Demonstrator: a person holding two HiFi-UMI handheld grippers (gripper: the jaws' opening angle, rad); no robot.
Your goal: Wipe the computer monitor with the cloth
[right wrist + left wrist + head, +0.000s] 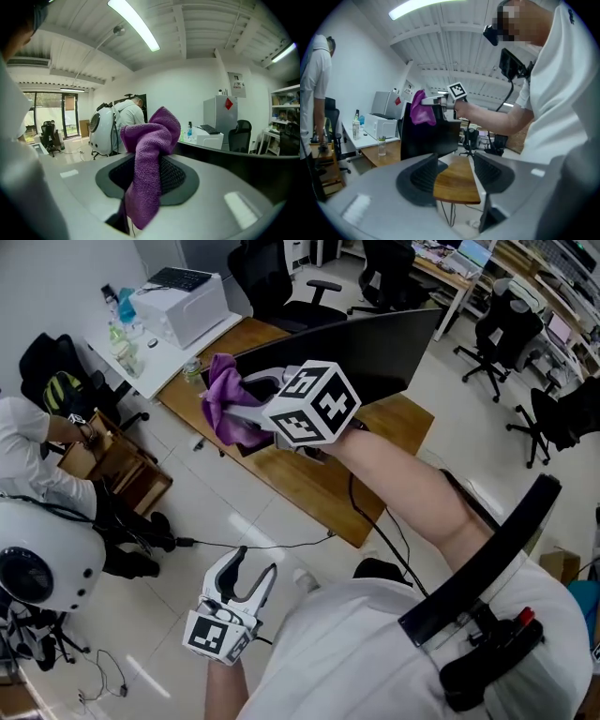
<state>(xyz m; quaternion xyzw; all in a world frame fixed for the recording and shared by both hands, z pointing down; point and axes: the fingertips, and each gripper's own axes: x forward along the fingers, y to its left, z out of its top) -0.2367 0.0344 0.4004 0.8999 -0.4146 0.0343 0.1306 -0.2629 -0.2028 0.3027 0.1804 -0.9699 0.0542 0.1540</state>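
Right gripper [149, 174] jaws pinched the purple cloth [152, 136], cloth sat at the dark monitor's [375, 348] end edge, left gripper [251, 579] jaws stood spread and empty over open floor, clear bottle [192, 372] on wooden desk [309, 486] held possibly water.

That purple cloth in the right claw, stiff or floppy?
Probably floppy: the purple terry cloth folds over and droops from the shut right claw. Its looped pile looks grippy, not slippery. Likely light: it hangs from one pinch.
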